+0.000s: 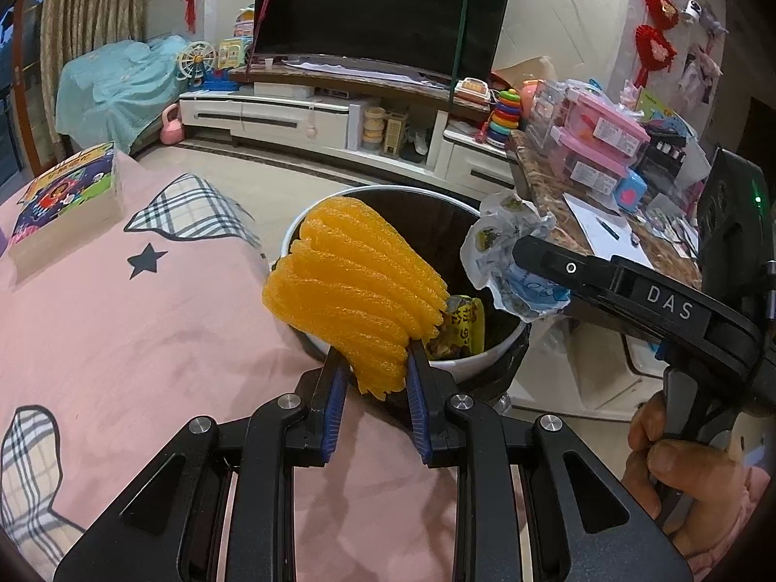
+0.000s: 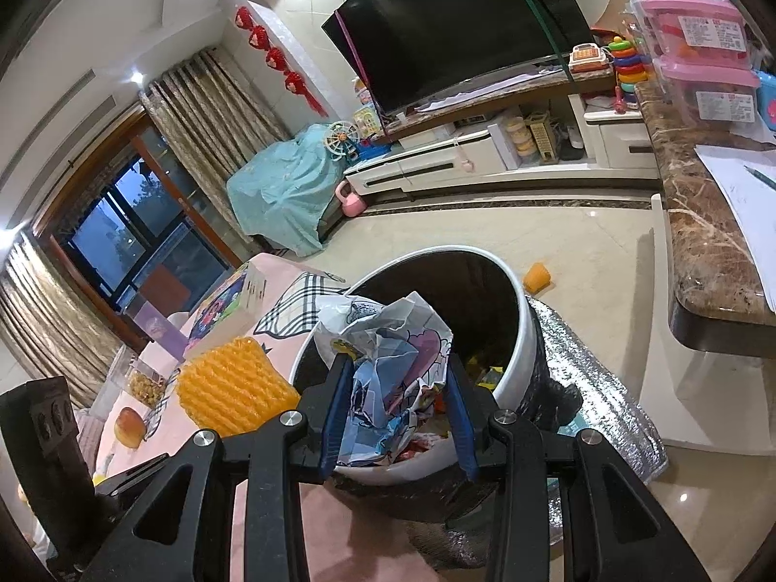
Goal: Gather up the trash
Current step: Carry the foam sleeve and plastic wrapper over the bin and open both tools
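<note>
two claws loaded: my left claw (image 1: 376, 378) clamped on foam (image 1: 356, 291), right claw (image 2: 400, 412) clamped on wrapper (image 2: 388, 339), both over the bin (image 2: 526, 339) rim by the bed. some trash already inside; these 2 not dropped yet.

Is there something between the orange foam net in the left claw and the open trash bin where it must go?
Nothing visible blocks it. The orange foam net hangs at the trash bin rim, and the crumpled wrapper in the right claw is beside it, not below.
</note>
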`<state>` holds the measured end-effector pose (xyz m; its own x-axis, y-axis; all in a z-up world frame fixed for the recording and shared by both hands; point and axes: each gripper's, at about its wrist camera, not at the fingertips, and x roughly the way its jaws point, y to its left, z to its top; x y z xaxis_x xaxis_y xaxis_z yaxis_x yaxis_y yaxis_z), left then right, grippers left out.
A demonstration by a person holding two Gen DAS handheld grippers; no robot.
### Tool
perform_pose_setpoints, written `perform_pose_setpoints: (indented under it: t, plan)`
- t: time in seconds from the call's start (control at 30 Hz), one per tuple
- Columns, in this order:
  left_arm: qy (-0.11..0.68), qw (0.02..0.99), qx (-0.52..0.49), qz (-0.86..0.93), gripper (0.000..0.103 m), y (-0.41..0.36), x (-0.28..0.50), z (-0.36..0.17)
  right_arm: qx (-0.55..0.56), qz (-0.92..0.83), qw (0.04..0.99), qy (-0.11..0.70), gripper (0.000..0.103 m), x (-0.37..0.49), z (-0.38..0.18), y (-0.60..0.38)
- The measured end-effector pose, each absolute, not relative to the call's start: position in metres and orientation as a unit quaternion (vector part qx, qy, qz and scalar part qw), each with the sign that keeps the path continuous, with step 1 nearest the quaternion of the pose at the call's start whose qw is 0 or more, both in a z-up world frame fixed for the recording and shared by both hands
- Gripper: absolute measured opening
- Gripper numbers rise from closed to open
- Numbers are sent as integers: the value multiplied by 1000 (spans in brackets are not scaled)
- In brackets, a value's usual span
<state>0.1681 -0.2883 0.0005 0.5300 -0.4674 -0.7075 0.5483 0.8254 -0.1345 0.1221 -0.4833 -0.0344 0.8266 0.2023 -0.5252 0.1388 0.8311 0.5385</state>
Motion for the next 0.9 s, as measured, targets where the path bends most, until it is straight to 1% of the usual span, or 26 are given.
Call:
perform_pose_setpoints:
  t: [0.9]
  plan:
    - [401,867,67,-288,22,-314,199,-5,272,6,909,314,38,148,-36,-487]
